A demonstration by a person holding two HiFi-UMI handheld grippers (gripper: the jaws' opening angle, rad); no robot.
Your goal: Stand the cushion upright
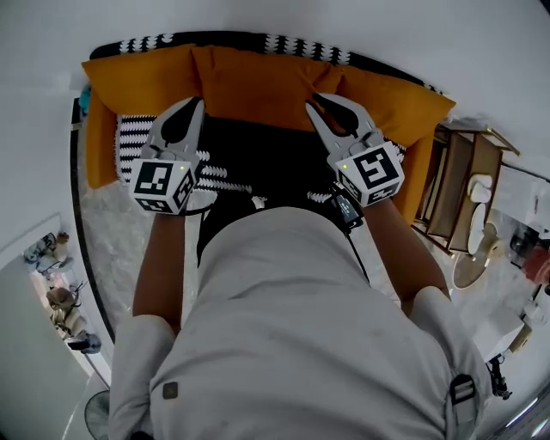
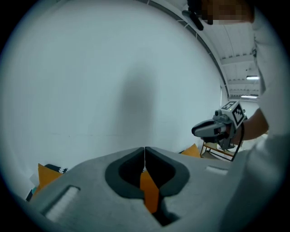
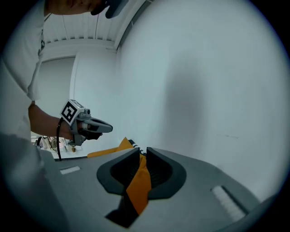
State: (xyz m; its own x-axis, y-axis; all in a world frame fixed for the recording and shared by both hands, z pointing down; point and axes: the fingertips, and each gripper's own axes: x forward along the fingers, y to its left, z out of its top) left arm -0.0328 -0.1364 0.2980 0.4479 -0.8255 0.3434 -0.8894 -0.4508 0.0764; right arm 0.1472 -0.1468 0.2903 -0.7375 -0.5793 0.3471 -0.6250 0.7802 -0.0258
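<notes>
Wall: we are facing a plain pale wall at 12 o'clock; it is filling most of both gripper views.
Sofa: a sofa with a black-and-white patterned cover is running from 9 to 3 o'clock under the wall, and orange side cushions are flanking its middle.
Cushion: the cushion is sitting at the middle of the sofa, at 12 o'clock from us. It seems to be rising against the wall, though we cannot tell how steeply.
Long axis: its long side is lying from 9 to 3 o'clock, across the line along which both tongs are pointing.
Relation for the move: the cushion is lying straight ahead of both tongs, at 12 o'clock. Each of them is reaching one end of its near edge, so neither hand is nearer. We judge that the coming move is calling for both ends to travel together, or the cushion will be twisting.
Look of the cushion: it is showing plain, soft orange cloth, plump and lightly creased, so we expect it to be sagging between the two grips.
Left tongs: the left tongs are closing tip to tip, pinching a fold of the orange cloth just behind the tips.
Right tongs: the right tongs are standing a sliver apart, clamping a thicker fold of the same cloth.
Stage: we judge that the uprighting is nearing its end, with the release not yet made.
</notes>
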